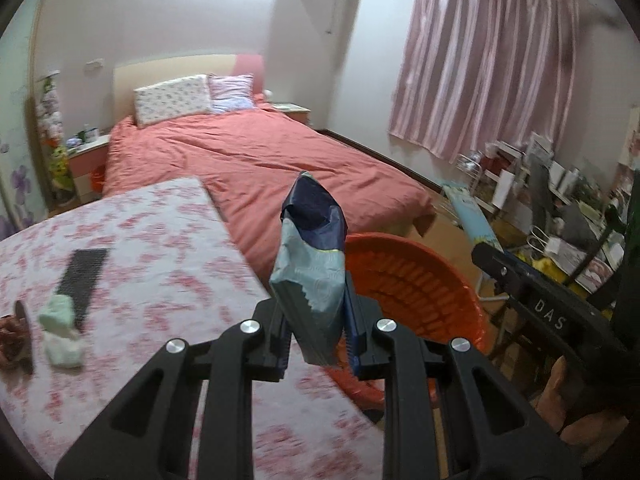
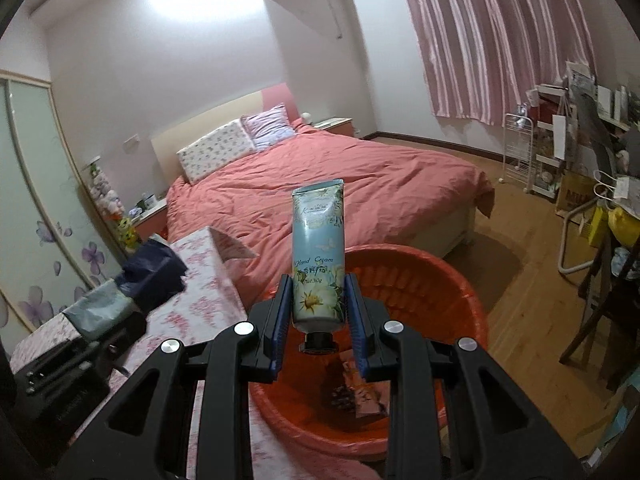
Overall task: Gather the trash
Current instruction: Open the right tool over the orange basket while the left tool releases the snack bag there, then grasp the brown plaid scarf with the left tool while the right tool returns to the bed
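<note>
My left gripper [image 1: 316,320] is shut on a crumpled snack wrapper [image 1: 312,256], pale green with a dark blue top, standing upright at the table's right edge. My right gripper [image 2: 318,312] is shut on a pale blue hand cream tube [image 2: 318,252], cap down, held over an orange plastic basin [image 2: 448,292]. The basin [image 1: 412,280] sits just past the table edge and holds a few wrappers [image 2: 360,392]. In the right wrist view the left gripper's wrapper [image 2: 132,280] shows at the left. The right gripper's body [image 1: 532,296] shows at the right of the left wrist view.
The table [image 1: 160,248] has a pink floral cloth and carries crumpled tissue [image 1: 60,328], a black comb [image 1: 82,280] and a dish [image 1: 16,340] at its left edge. A bed [image 2: 340,184] with a salmon cover lies behind. Cluttered shelves [image 2: 560,140] and a chair [image 2: 600,280] stand right.
</note>
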The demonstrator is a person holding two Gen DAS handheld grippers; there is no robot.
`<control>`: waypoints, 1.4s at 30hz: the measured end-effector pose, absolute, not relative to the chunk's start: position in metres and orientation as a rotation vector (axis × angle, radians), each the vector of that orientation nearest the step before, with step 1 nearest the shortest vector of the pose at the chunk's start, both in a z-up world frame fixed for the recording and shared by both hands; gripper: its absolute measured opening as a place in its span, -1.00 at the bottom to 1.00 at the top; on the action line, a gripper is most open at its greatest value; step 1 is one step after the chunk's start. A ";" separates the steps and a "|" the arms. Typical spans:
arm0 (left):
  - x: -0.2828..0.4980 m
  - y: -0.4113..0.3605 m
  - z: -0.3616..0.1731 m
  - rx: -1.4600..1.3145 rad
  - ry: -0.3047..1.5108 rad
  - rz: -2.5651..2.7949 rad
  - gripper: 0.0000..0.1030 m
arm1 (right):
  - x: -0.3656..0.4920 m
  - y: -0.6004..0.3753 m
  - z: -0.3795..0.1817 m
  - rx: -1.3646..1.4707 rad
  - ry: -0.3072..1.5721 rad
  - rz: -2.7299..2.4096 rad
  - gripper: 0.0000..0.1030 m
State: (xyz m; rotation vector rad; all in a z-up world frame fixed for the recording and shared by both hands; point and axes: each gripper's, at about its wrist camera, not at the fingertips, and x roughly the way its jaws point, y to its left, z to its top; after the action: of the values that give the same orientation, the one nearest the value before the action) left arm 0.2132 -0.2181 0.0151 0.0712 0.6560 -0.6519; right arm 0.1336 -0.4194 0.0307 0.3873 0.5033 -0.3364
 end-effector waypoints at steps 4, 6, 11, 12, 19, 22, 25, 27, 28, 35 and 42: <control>0.218 -0.249 0.000 0.088 0.684 -0.696 -0.56 | 0.131 -0.435 0.026 0.412 0.501 -0.360 -0.47; 0.221 -0.260 -0.007 0.097 0.697 -0.709 -0.56 | 0.132 -0.442 0.021 0.429 0.504 -0.369 -0.47; 0.231 -0.279 -0.027 0.106 0.739 -0.728 -0.56 | 0.137 -0.453 0.012 0.459 0.519 -0.376 -0.47; 0.233 -0.282 -0.031 0.111 0.747 -0.728 -0.56 | 0.138 -0.453 0.010 0.463 0.523 -0.375 -0.47; 0.240 -0.278 -0.044 0.118 0.768 -0.706 -0.01 | 0.143 -0.460 -0.002 0.490 0.557 -0.353 -0.34; 0.243 -0.266 -0.043 0.113 0.769 -0.680 0.12 | 0.139 -0.457 0.001 0.490 0.549 -0.356 -0.05; 0.247 -0.252 -0.042 0.115 0.762 -0.647 0.23 | 0.139 -0.454 0.006 0.475 0.548 -0.359 -0.02; 0.249 -0.238 -0.041 0.127 0.748 -0.603 0.29 | 0.138 -0.450 0.010 0.463 0.548 -0.360 0.04; 0.250 -0.232 -0.041 0.132 0.745 -0.580 0.32 | 0.141 -0.451 0.011 0.459 0.548 -0.360 0.07; 0.258 -0.165 -0.038 0.128 0.748 -0.427 0.43 | 0.149 -0.422 0.019 0.405 0.558 -0.333 0.24; 0.260 -0.078 -0.033 0.099 0.734 -0.283 0.49 | 0.160 -0.380 0.020 0.349 0.595 -0.270 0.27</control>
State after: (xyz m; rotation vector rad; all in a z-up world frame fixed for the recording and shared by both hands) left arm 0.2596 -0.0779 -0.0335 0.0986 0.7340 -0.2827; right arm 0.1598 -0.3799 0.0204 0.3487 0.5948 -0.2703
